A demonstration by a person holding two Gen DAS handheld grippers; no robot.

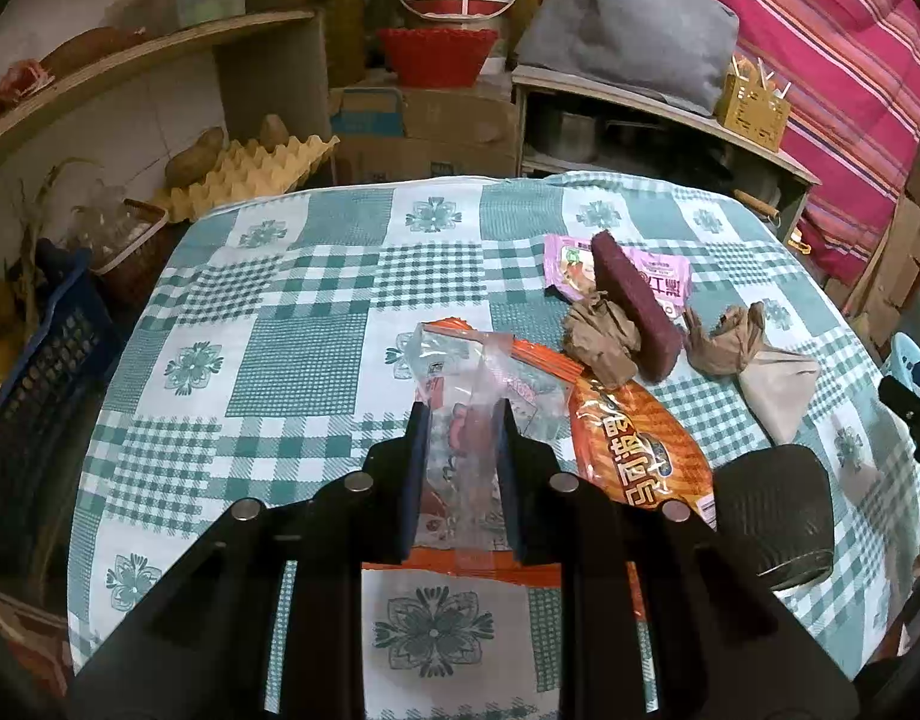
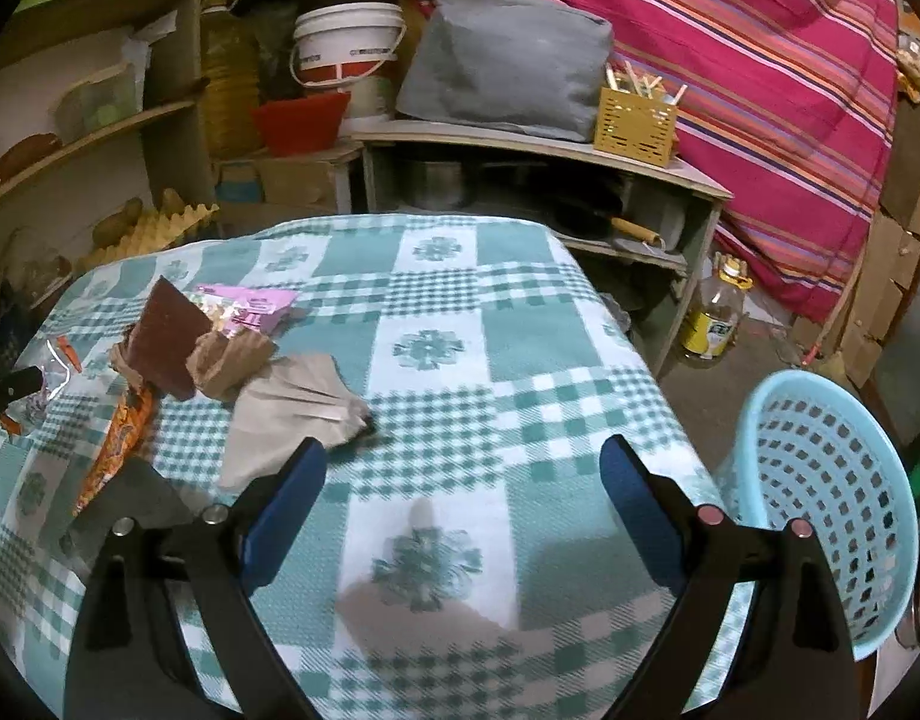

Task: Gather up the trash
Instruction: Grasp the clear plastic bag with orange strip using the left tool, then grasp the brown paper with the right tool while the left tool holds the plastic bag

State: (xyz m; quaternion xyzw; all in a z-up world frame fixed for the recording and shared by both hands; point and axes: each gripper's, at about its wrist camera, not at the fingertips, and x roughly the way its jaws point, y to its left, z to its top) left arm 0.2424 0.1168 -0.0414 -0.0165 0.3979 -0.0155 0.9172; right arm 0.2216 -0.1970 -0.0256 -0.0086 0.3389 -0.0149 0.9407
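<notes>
- trash is spread over the checked tablecloth (image 1: 303,360), mostly on its right half as your left camera sees it: a clear plastic bag (image 1: 460,396), an orange snack wrapper (image 1: 634,444), a pink wrapper (image 1: 658,276), two crumpled brown papers (image 1: 601,339), a purple-brown block (image 1: 637,312) leaning across them, and a grey folded paper (image 1: 775,384).
- your left gripper (image 1: 460,438) has its jaws drawn in close around the clear plastic bag, pads on either side of it; it looks pinched, and the bag lies on top of the orange snack wrapper, so you risk dragging that along.
- your right gripper (image 2: 463,480) hangs with its jaws spread wide and nothing between them, over bare cloth just beside the grey folded paper's near corner.
- the blue basket (image 2: 832,480) stands off the table's right edge, below the tabletop, likely so you can drop pieces into it; it looks empty from here.
- a dark cylinder (image 1: 772,510) sits near your left gripper; i can't tell what it is.
- judging by this, collection has barely begun, with the clear plastic bag as first item.
</notes>
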